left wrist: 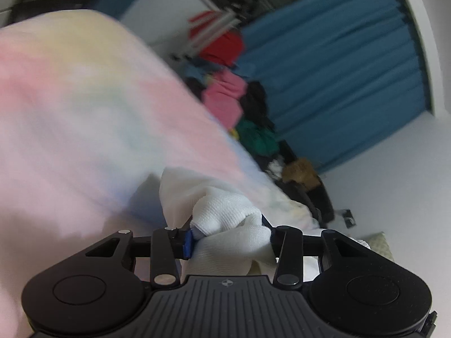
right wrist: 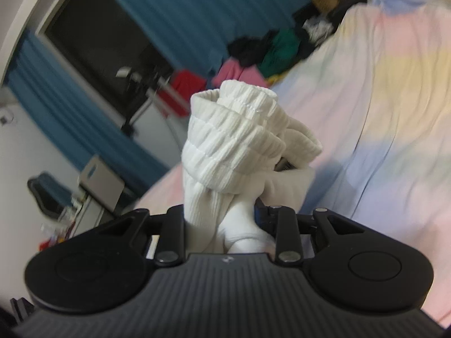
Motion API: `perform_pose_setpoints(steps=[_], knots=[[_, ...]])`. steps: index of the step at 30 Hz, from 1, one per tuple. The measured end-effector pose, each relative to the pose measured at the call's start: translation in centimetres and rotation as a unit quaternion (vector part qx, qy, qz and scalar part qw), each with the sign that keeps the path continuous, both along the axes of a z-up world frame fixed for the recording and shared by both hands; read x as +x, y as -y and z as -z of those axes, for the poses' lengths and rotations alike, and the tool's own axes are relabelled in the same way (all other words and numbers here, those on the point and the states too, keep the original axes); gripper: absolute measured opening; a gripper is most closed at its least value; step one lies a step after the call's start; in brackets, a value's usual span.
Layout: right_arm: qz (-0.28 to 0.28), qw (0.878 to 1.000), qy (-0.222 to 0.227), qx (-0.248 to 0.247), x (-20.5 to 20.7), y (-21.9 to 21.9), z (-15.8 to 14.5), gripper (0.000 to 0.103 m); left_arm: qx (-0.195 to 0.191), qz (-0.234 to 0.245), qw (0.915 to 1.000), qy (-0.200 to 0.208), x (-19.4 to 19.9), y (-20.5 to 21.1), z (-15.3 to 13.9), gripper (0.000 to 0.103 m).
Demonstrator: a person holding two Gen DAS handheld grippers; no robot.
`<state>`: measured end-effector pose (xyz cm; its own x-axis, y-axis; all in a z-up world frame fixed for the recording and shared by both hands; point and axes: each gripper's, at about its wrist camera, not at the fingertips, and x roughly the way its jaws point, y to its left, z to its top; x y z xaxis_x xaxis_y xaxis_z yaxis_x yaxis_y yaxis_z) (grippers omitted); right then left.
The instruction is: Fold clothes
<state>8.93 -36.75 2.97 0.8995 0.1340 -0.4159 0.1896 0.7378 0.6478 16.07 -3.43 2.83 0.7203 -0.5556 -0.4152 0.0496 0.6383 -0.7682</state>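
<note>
A white ribbed sock bundle is rolled up and held in the air above the pastel bedsheet. My right gripper is shut on its lower part. My left gripper is shut on white knit sock fabric, with its blue pad pressed against the cloth. The pastel pink, yellow and blue bedsheet fills the left of the left wrist view. Both views are blurred by motion.
A pile of mixed clothes, pink, red, green and black, lies along the bed's far edge before a blue curtain. It also shows in the right wrist view. A dark window and a cluttered desk stand to the left.
</note>
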Motion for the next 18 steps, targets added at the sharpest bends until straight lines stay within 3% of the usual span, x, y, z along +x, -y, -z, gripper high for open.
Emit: perform_pose_setpoints(steps=[4,10,14,18], knots=[[0.052,0.999,-0.002,0.018,2.9,8.5,-2.0,0.032,-0.012,0.045,0.9988,0.018,8.1,9.6,-1.5,0.044],[0.138,0.989,-0.047,0.038,8.8,20.5,-0.4,0.032,0.034,0.097,0.9946,0.015,17.9,24.0,0.2,0.044],[0.164,0.984,-0.057,0.042,9.9,24.4,4.5,0.032,0.058,0.135,0.9890,0.013,19.9,28.9,5.4,0.044],[0.172,0.980,-0.067,0.068,8.1,25.9,11.6,0.032,0.099,0.174,0.9792,0.034,18.8,28.7,10.8,0.047]])
